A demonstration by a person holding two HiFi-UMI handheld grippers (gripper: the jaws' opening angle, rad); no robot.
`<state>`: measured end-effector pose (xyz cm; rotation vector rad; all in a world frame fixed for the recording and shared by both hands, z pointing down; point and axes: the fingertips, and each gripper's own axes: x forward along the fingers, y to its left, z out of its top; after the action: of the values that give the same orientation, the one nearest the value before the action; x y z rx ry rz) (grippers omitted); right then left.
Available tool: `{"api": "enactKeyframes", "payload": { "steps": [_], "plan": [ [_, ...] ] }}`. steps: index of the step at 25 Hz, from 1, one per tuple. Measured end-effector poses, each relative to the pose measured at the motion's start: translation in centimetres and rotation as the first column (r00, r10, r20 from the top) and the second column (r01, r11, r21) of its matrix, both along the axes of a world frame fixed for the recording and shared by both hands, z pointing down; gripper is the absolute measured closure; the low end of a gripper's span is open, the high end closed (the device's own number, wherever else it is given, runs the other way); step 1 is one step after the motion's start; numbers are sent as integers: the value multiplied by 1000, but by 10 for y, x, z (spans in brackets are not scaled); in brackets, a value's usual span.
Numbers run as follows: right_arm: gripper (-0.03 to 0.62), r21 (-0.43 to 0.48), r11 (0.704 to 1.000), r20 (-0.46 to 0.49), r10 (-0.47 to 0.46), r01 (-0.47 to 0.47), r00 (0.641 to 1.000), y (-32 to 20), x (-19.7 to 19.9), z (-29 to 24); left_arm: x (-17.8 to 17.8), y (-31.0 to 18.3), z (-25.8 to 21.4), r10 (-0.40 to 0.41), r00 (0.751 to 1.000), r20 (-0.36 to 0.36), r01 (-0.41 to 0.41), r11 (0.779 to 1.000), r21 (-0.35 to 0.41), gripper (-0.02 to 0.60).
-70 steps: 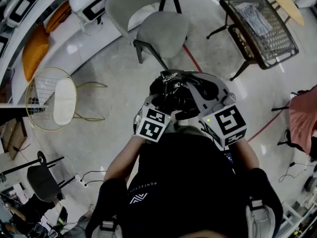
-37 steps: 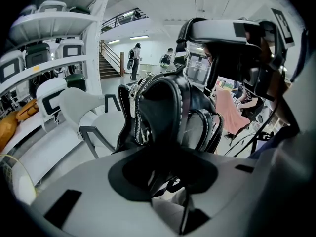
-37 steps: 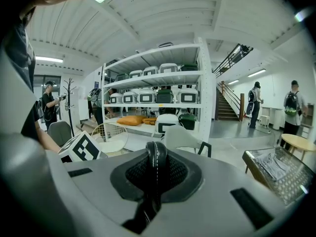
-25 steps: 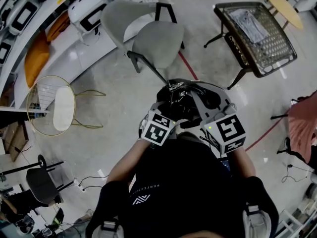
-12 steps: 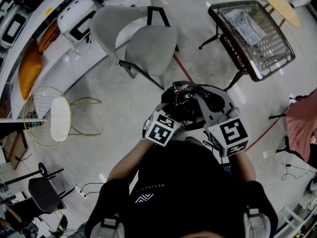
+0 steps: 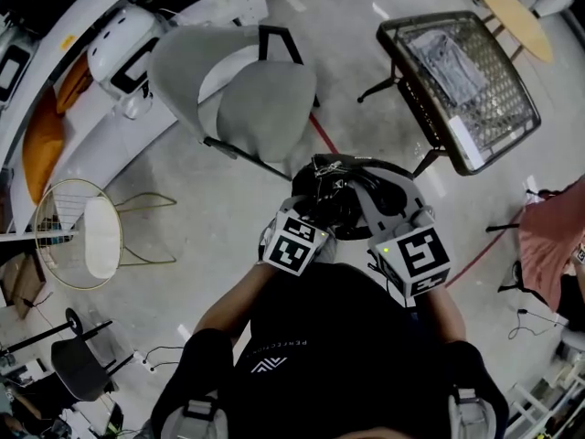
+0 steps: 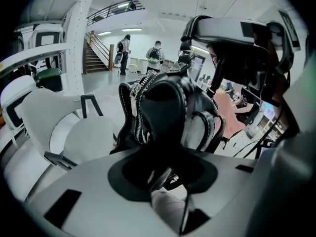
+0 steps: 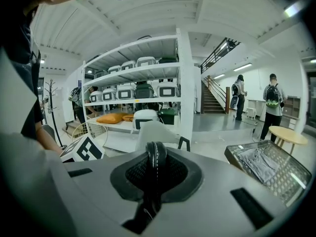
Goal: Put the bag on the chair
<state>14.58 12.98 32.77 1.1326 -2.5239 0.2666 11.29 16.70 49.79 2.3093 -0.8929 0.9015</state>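
Head view: we hold the black bag (image 6: 352, 190) in the air just short of the grey padded chair (image 6: 265, 108), with the left hand-held gripper (image 6: 318, 213) and right hand-held gripper (image 6: 382, 219) both on it.

Left gripper view: the jaws clamp its soft, glossy, zip-edged body, which looks light and floppy.

Right gripper view: the jaws pinch a stitched strap (image 8: 155, 164), in our judgement the surest hold.

A large hall, like a showroom or lab. White shelving (image 8: 148, 71) carries boxy white units (image 8: 125, 93). A staircase (image 8: 213, 97) rises far right.
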Motion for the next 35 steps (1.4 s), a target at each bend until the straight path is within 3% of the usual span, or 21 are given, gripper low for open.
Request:
{"api": "enactKeyframes", "payload": {
  "steps": [12,18,35],
  "plan": [
    [554,-37,993,36,-112,114,993,-95,-4,3,-4,-95,3,-103,994,25,104,995,-7,443],
    [554,-21,986,48,-166,168,985,-126,-19,-1,-18,-126,-2,-153,987,40,152,988,32,443],
    [554,-32,918,32,-395,396,918,-200,-92,3,-79,-191,2,-394,918,28,394,919,11,442]
  ]
}}
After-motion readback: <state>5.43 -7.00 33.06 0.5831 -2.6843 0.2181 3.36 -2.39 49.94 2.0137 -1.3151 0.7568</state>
